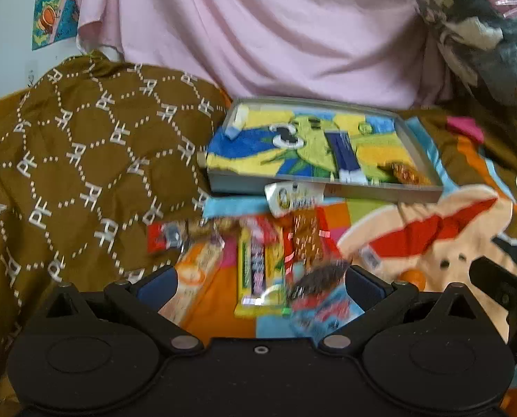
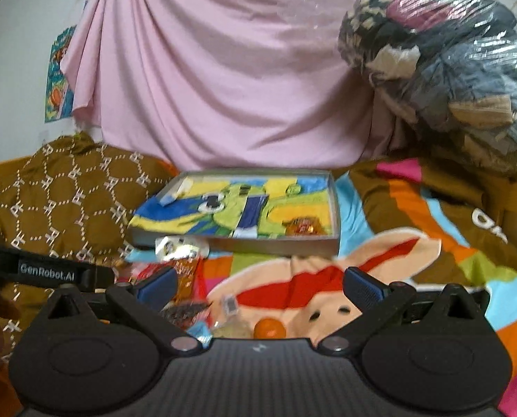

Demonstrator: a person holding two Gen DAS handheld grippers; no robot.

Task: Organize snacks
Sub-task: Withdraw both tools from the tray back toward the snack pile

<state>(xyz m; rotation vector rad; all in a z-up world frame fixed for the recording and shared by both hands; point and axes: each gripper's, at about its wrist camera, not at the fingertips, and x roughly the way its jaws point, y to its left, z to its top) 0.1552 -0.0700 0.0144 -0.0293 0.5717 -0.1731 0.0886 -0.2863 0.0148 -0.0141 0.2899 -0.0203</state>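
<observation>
A pink sheet point(image 2: 223, 80) hangs behind a bed covered by a colourful cartoon blanket point(image 2: 397, 243). A grey tray point(image 1: 328, 187) rests on the blanket and holds a blue bar point(image 1: 343, 153) and a brown-wrapped snack point(image 1: 402, 172); loose snacks point(image 1: 258, 264) lie just in front of it. The left hand-held gripper point(image 1: 260, 279) and right hand-held gripper point(image 2: 260, 283) both have fingers spread apart, gripping nothing.

Your two handheld grippers: matte black bodies, blue finger pads.

Your left gripper point(image 1: 260, 285) fills the lower frame of its view: two round black discs, angled linkage arms with silver pivot screws, a small ringed hole at centre, navy pads point(image 1: 156, 290) on each finger. Your right gripper point(image 2: 260, 286) matches it, with a ribbed centre panel and textured blue pads point(image 2: 364, 286). White "GenRobot.AI" lettering marks the black bar at mid-left of the right view.
</observation>
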